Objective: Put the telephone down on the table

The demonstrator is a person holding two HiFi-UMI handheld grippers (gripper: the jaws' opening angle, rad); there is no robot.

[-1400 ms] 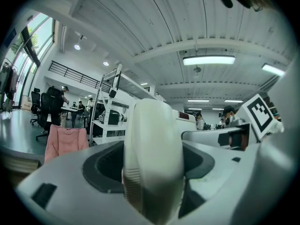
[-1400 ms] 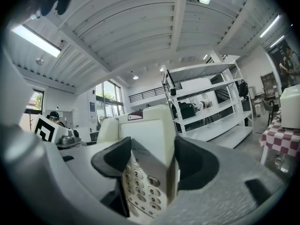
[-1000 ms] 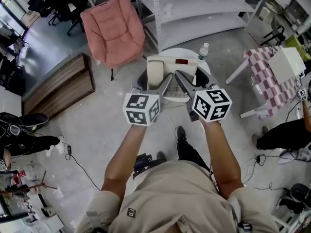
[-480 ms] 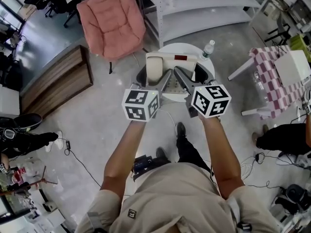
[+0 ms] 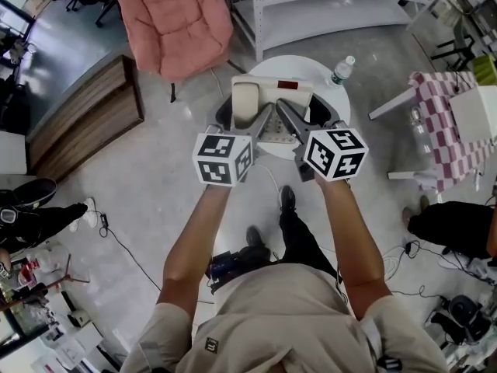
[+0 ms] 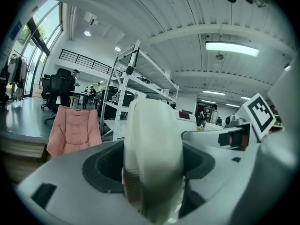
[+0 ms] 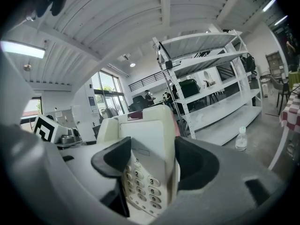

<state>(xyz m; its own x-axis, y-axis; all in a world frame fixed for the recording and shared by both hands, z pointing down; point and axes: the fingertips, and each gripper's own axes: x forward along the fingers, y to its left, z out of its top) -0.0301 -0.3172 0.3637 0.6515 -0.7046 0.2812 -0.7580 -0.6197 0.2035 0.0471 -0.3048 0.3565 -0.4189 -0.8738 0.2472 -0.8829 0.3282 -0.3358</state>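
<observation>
Seen from above, a cream telephone (image 5: pixel 273 99) sits over a small round white table (image 5: pixel 291 63), held from both sides. The left gripper (image 5: pixel 247 121) is clamped on its handset (image 6: pixel 152 158). The right gripper (image 5: pixel 297 123) is clamped on its keypad body (image 7: pixel 145 172). A water bottle (image 5: pixel 342 70) is near the table's edge.

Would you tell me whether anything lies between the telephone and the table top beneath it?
Nothing visible does. The left gripper and right gripper hold the telephone over the white table, whose visible top is bare; the water bottle stands aside by its far right edge.
</observation>
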